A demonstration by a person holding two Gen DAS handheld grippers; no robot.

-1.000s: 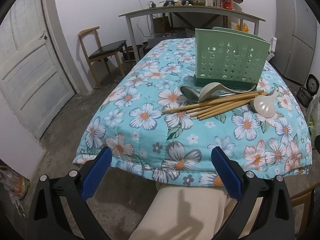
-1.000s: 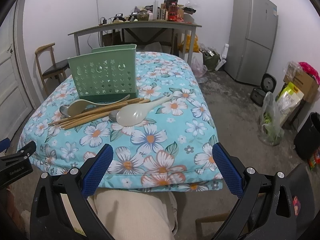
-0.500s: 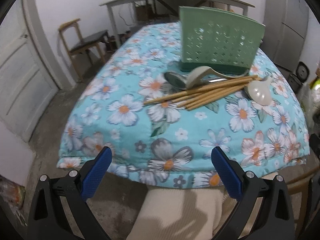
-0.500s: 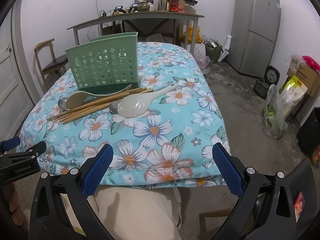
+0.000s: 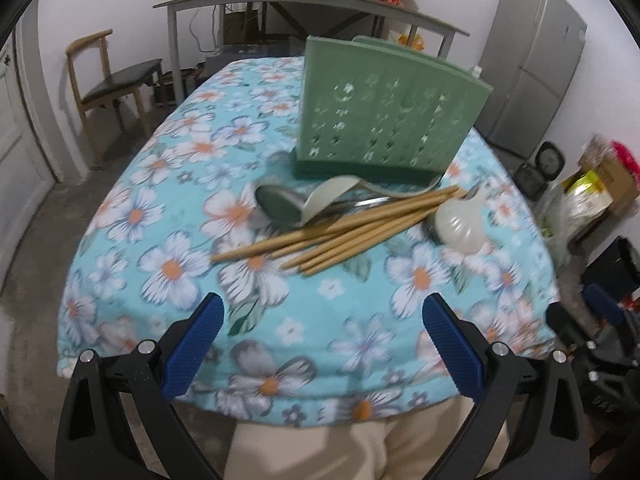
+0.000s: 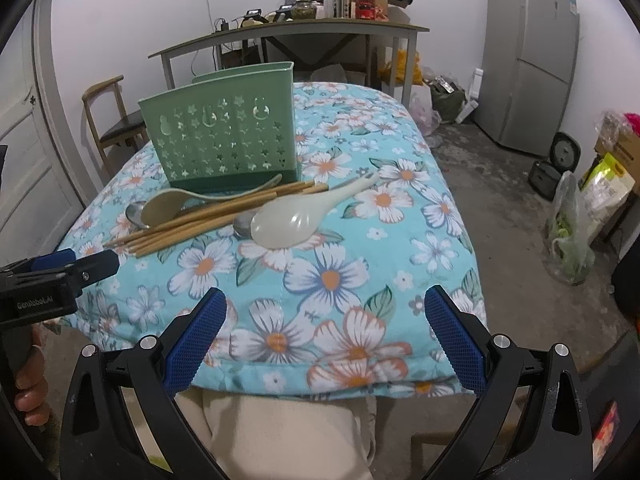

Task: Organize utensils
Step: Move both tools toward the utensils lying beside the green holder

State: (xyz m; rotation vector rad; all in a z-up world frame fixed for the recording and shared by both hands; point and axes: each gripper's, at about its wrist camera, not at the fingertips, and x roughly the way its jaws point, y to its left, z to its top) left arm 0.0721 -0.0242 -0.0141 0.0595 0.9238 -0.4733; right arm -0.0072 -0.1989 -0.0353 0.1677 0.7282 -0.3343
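Observation:
A green perforated utensil holder (image 5: 384,120) (image 6: 224,140) stands upright on the floral-covered table (image 5: 168,184) (image 6: 400,248). In front of it lies a pile: several wooden chopsticks (image 5: 344,228) (image 6: 208,220), a metal spoon (image 5: 276,204) (image 6: 134,214), a beige ladle (image 5: 332,196) (image 6: 172,202) and a white rice spoon (image 5: 460,224) (image 6: 292,224). My left gripper (image 5: 322,340) is open and empty above the table's near edge. My right gripper (image 6: 324,332) is open and empty, also at the near edge. The left gripper also shows at the left of the right wrist view (image 6: 60,268).
A wooden chair (image 5: 112,80) stands far left by a door (image 5: 16,140). A cluttered side table (image 6: 288,32) is behind. A grey fridge (image 6: 528,56) is at the right, with bags and boxes (image 6: 592,208) on the floor. My lap lies below the table edge.
Both grippers have moved forward and closer to the table, so the utensil pile and holder look larger. The left view has swung right. Both stay open and empty.

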